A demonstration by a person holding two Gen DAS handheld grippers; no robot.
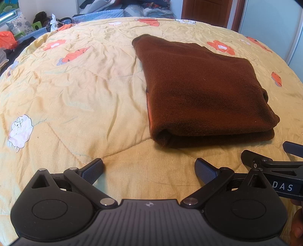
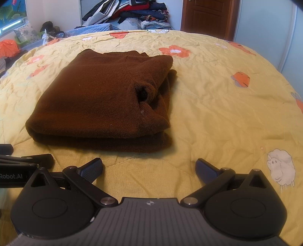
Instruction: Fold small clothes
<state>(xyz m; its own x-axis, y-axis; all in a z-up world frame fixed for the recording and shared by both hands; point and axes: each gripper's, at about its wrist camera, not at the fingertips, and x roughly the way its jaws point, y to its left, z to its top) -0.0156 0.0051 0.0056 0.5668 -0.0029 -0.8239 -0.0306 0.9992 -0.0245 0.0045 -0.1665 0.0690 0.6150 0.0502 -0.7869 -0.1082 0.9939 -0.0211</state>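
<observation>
A dark brown knit sweater (image 1: 200,90) lies folded into a thick rectangle on the yellow flowered quilt (image 1: 75,90). In the right wrist view the sweater (image 2: 98,98) shows a rumpled sleeve bunch on its right side. My left gripper (image 1: 149,168) is open and empty, just short of the sweater's near left corner. My right gripper (image 2: 149,168) is open and empty, just short of the sweater's near right corner. The right gripper's fingers (image 1: 265,160) show at the right edge of the left wrist view; the left gripper's fingers (image 2: 37,159) show at the left edge of the right wrist view.
The quilt covers a bed. Behind it is a heap of clothes (image 2: 132,13), a blue quilted cover (image 2: 94,28) and a brown door (image 2: 206,15). Cluttered items (image 2: 11,47) sit off the bed's far left.
</observation>
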